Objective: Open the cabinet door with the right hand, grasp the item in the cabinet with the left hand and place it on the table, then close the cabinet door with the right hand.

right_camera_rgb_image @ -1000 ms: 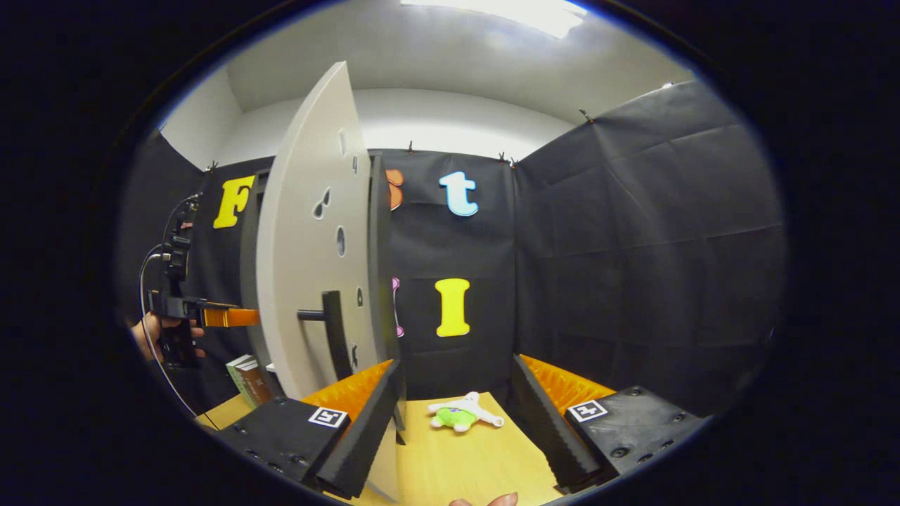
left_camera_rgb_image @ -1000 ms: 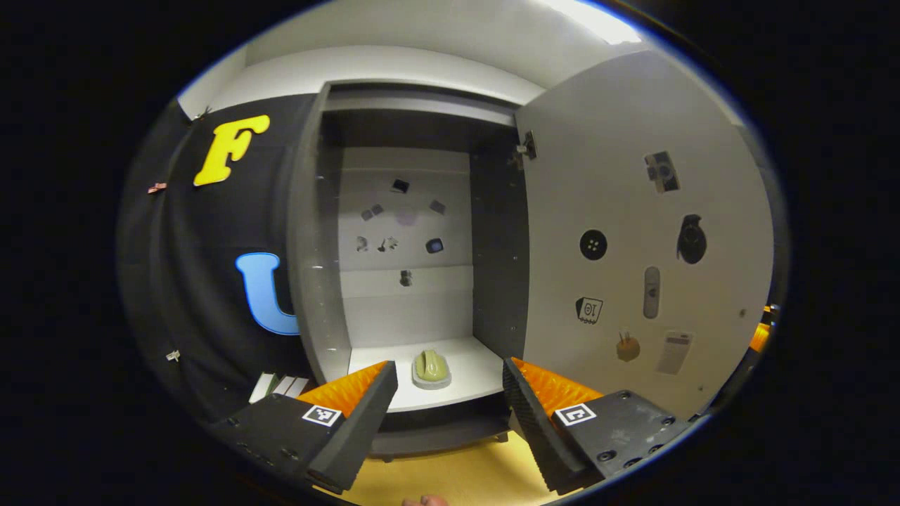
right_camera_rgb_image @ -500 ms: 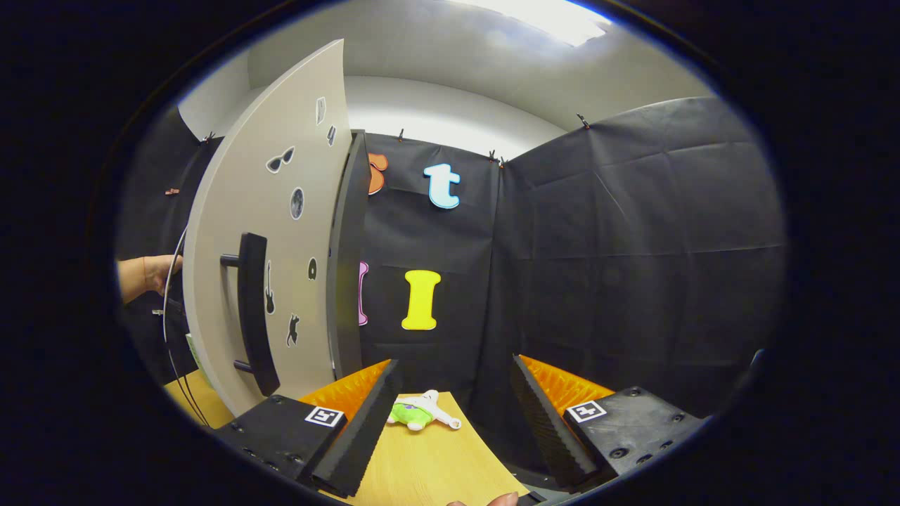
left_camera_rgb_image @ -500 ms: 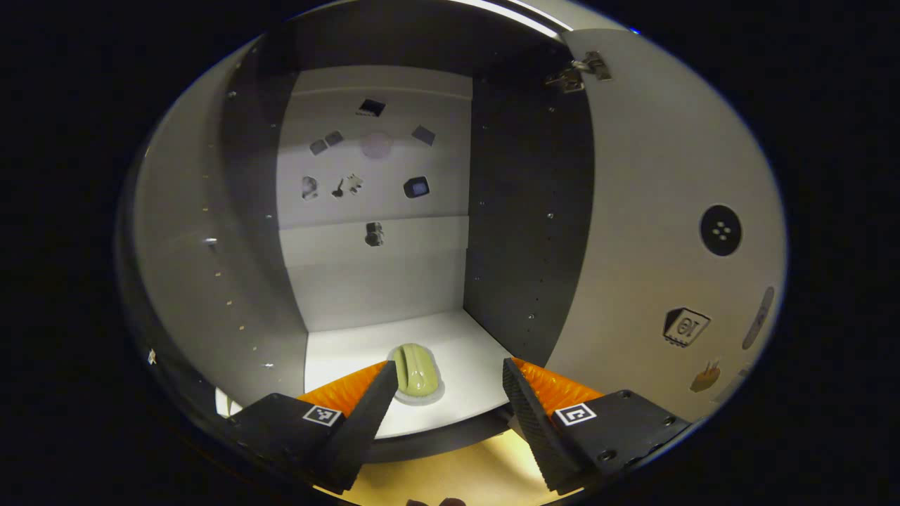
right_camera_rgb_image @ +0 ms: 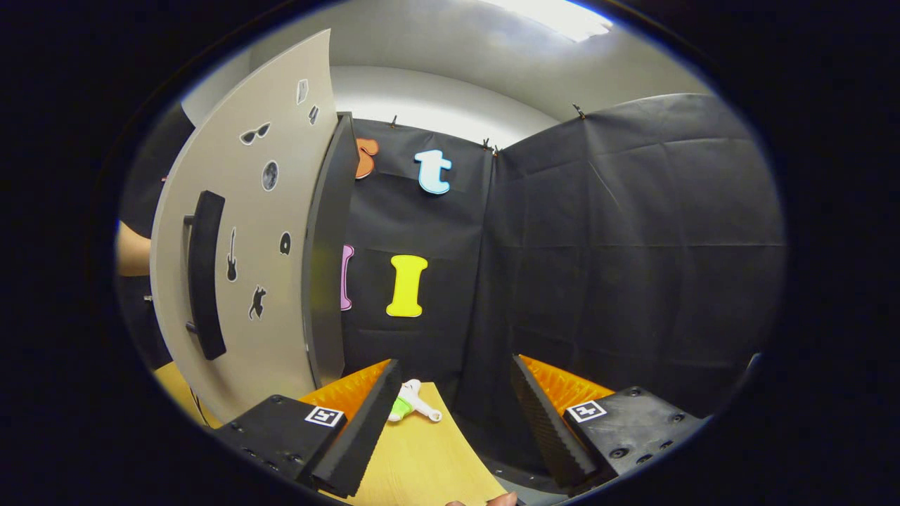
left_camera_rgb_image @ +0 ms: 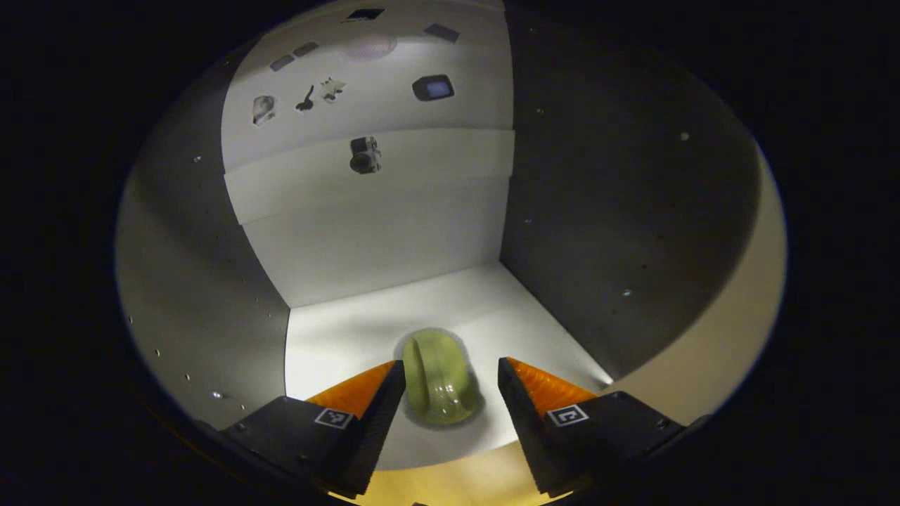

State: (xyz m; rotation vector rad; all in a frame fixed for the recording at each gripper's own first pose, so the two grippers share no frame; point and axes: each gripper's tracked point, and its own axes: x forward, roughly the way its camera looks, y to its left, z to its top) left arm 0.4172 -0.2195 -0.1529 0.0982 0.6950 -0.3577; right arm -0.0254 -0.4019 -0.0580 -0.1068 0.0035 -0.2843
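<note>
Inside the cabinet [left_camera_rgb_image: 394,232], on its pale floor, the green item [left_camera_rgb_image: 439,376] lies between the spread fingers of the left hand-held gripper [left_camera_rgb_image: 450,393], untouched. Right hand-held gripper [right_camera_rgb_image: 453,404] gapes beside the open door [right_camera_rgb_image: 246,232].

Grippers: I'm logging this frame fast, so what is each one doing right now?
Left gripper: open, fingers either side of the green item, not gripping.
Right gripper: open, empty, beside the open cabinet door.

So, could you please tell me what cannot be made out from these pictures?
- Left gripper view: whether the left gripper touches the green cup; the cup's near side sits low between the fingers.
- Right gripper view: the toy is half hidden by a finger.
- Right gripper view: the door hides the cabinet's inside.
</note>
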